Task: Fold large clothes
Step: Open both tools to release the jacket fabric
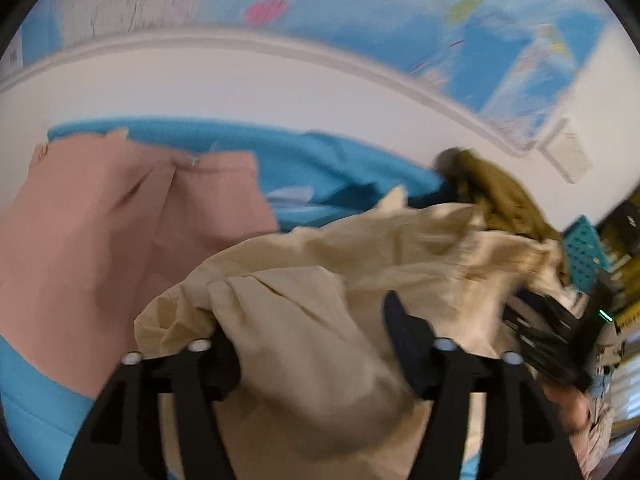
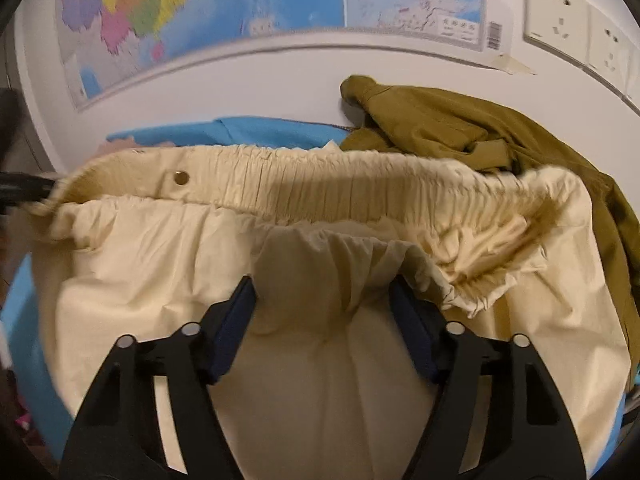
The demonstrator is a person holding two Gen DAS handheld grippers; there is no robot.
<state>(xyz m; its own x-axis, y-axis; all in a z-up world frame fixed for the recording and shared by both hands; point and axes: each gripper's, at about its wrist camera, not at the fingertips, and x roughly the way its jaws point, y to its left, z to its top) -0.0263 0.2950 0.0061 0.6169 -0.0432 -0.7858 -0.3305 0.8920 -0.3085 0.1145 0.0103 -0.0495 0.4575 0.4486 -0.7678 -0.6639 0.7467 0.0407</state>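
Cream trousers (image 2: 328,216) with an elastic waistband and a brass snap lie across a blue sheet. In the right wrist view my right gripper (image 2: 322,300) is open, its jaws wide apart over the cream cloth just below the waistband. In the left wrist view my left gripper (image 1: 308,320) is open, with bunched cream cloth (image 1: 304,344) lying between and over its jaws; the left fingertip is hidden under the cloth. The other gripper (image 1: 548,332) shows at the right edge of that view.
A folded pink garment (image 1: 120,232) lies to the left on the blue sheet (image 1: 320,168). An olive garment (image 2: 460,132) is heaped at the back right against the white wall. A map (image 2: 200,12) and wall sockets (image 2: 560,12) hang above. A blue perforated basket (image 1: 584,256) stands at the right.
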